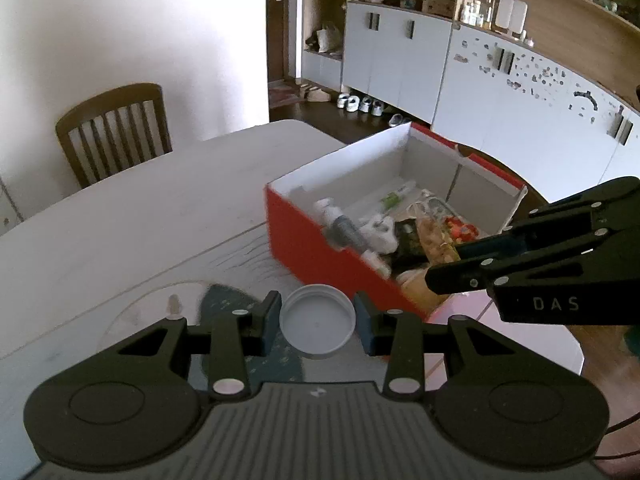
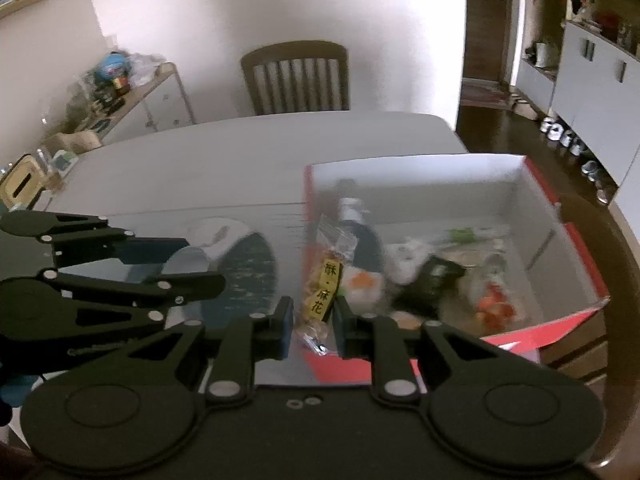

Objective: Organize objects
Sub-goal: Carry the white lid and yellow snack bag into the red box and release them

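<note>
My left gripper [image 1: 317, 322] is shut on a white plastic lid [image 1: 317, 327], held above the table left of the red box [image 1: 320, 248]. My right gripper [image 2: 312, 326] is shut on a clear snack packet with a yellow label [image 2: 322, 296], at the near left corner of the red box [image 2: 560, 322]. The box holds a bottle [image 2: 360, 232], a dark pouch [image 2: 432, 284], a white item [image 1: 378, 232] and other packets. The right gripper shows in the left wrist view [image 1: 452, 268] over the box's near end. The left gripper shows in the right wrist view [image 2: 180, 264].
The white table [image 1: 140, 216] has a glass turntable with a dark mat [image 1: 224, 300] under my left gripper. A wooden chair [image 1: 114, 132] stands behind the table. White cabinets [image 1: 500, 92] and shoes line the right wall. A cluttered side shelf [image 2: 120, 84] is far left.
</note>
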Demonstrator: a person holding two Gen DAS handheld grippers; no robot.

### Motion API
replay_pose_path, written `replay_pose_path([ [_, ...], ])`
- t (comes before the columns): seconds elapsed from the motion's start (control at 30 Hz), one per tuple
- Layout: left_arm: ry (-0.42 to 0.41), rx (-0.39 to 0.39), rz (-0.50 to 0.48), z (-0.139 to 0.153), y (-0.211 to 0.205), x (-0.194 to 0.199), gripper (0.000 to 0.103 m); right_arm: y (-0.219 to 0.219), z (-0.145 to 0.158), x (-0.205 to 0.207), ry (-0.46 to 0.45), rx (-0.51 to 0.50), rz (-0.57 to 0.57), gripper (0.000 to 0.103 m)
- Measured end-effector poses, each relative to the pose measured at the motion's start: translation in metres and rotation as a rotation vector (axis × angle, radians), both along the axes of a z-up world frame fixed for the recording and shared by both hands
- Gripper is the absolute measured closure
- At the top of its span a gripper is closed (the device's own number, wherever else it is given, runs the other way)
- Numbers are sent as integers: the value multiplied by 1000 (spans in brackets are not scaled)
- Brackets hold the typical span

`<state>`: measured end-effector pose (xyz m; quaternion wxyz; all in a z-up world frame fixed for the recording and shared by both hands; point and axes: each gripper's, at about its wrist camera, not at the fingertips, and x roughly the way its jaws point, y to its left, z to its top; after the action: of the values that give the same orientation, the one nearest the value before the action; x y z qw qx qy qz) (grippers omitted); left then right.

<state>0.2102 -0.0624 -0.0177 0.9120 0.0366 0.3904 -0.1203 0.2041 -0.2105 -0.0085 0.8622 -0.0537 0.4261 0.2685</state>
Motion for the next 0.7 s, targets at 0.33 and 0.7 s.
replay_pose_path([
  [0.33,1,22,-37,-2,-65,36,65,-60,-11,40,-10,-26,-51,83],
  [0.7,5,87,-82,-22,-120,78,65,-93,-37,79,10,-86,-68,83],
])
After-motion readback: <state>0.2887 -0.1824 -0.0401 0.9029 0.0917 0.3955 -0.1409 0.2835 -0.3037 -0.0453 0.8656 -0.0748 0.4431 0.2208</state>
